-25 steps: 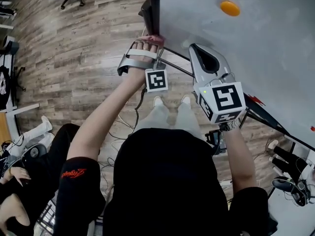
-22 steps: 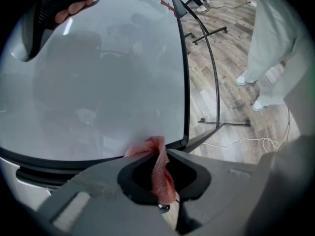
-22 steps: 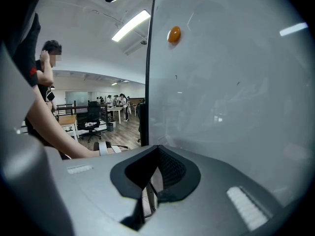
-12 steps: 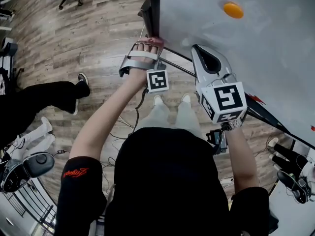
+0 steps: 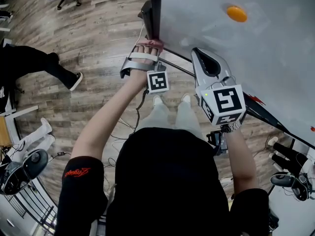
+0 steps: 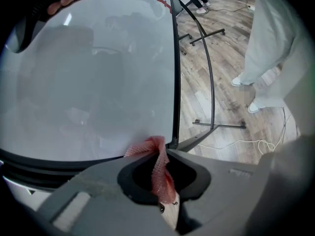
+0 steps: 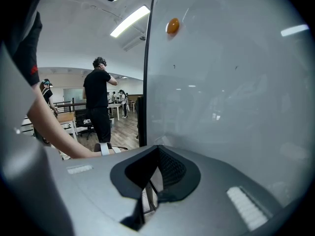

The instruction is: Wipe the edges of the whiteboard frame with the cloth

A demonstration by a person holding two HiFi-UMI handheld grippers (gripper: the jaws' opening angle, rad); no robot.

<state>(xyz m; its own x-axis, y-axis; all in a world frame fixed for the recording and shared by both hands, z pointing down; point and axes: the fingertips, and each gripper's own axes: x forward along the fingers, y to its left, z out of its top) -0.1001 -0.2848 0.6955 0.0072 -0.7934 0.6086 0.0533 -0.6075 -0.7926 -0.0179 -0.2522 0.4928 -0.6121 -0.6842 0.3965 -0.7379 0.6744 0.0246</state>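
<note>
At near left corner of whiteboard frame [image 6: 175, 82], left gripper [image 6: 160, 154] fingers clamped on pink mesh cloth [image 6: 158, 173], cloth tip touching frame corner. Right gripper [image 7: 156, 151] fingers together, empty, just beside board face [image 7: 236, 82]. Risk: narrow strip of cloth in grip; drag along edge could pull it free or snag mesh on corner.

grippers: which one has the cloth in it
The left gripper: its jaws pinch the pink cloth at the whiteboard's corner. The right gripper holds nothing.
</note>
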